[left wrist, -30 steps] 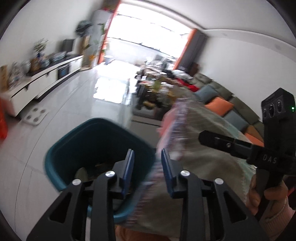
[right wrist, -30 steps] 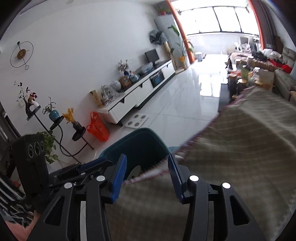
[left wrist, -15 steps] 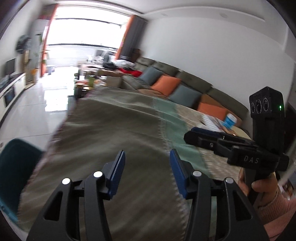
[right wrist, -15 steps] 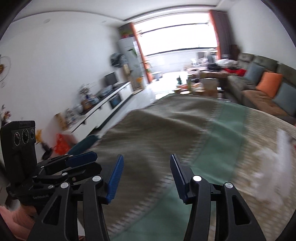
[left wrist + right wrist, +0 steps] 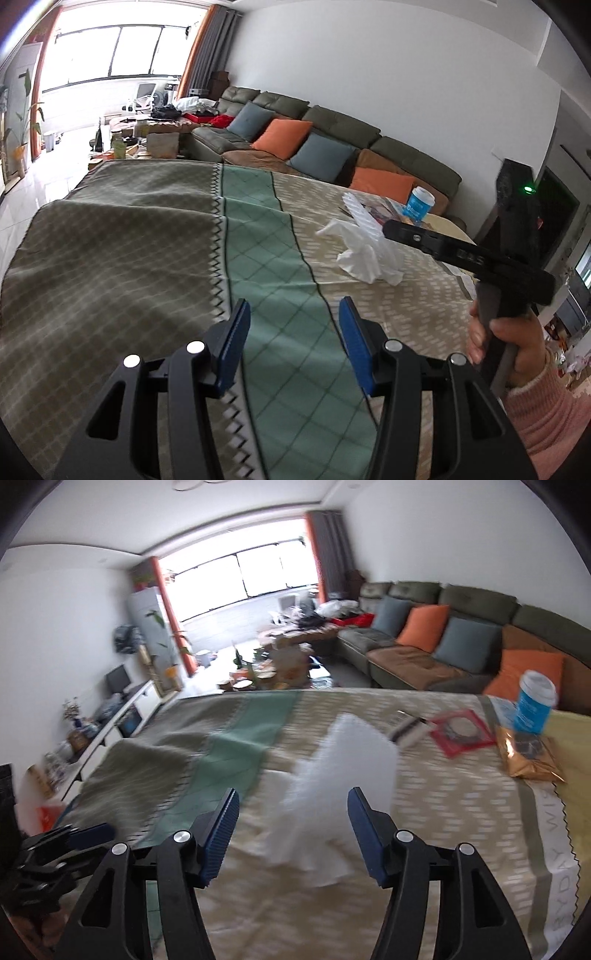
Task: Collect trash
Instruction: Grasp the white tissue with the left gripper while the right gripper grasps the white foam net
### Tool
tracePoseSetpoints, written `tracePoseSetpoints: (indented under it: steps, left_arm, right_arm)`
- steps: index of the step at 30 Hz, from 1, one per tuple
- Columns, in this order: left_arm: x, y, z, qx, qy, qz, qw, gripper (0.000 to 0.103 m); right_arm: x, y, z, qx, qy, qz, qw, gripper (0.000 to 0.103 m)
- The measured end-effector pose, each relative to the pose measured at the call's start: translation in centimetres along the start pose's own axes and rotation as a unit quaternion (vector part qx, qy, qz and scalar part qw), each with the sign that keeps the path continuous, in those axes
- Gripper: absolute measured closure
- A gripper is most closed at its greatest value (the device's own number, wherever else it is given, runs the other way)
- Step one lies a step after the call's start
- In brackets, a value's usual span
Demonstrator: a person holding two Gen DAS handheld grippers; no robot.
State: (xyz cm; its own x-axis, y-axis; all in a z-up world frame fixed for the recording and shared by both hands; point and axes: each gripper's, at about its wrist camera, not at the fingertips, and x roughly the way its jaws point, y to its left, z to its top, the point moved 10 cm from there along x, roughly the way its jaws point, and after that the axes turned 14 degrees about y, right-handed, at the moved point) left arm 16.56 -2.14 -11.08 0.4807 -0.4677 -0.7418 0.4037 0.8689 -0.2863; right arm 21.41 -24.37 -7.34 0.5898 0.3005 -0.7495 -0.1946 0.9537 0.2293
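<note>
The right claw (image 5: 291, 825) is spread wide and empty, hovering just short of the crumpled white tissue (image 5: 332, 794) on the cloth-covered counter (image 5: 461, 812), likely lined up to pinch it. The left claw (image 5: 293, 332), also wide and empty, hangs over the green stripe, apart from the tissue. Farther along lie a golden snack bag (image 5: 528, 757), a red packet (image 5: 460, 731) and an upright blue cup (image 5: 533, 705); its contents cannot be seen.

Right gripper (image 5: 469, 254) reads "DAS" — tablecloth (image 5: 561, 882) border, partly, "RYDAY WIS".
</note>
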Motion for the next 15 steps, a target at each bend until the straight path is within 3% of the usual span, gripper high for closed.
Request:
tracePoseSetpoints:
  steps: [6, 8, 13, 15]
  left_arm:
    - [0.5, -0.8, 0.2, 0.009, 0.013, -0.002, 0.9999, 0.052]
    - [0.8, -0.7, 0.4, 0.010, 0.016, -0.004, 0.9998, 0.052]
    - [1.7, -1.2, 0.9, 0.014, 0.023, -0.008, 0.9996, 0.052]
    - [2.1, -1.6, 1.1, 0.018, 0.028, -0.011, 0.9994, 0.052]
  right_arm:
    - [1.8, -2.4, -0.3, 0.013, 0.029, -0.009, 0.999, 0.038]
    - [2.1, -2.8, -0.6, 0.018, 0.038, -0.003, 0.999, 0.043]
    - [2.1, -3.3, -1.0, 0.030, 0.045, 0.030, 0.998, 0.084]
    - [1.7, -3.7, -1.3, 0.035, 0.045, 0.037, 0.998, 0.092]
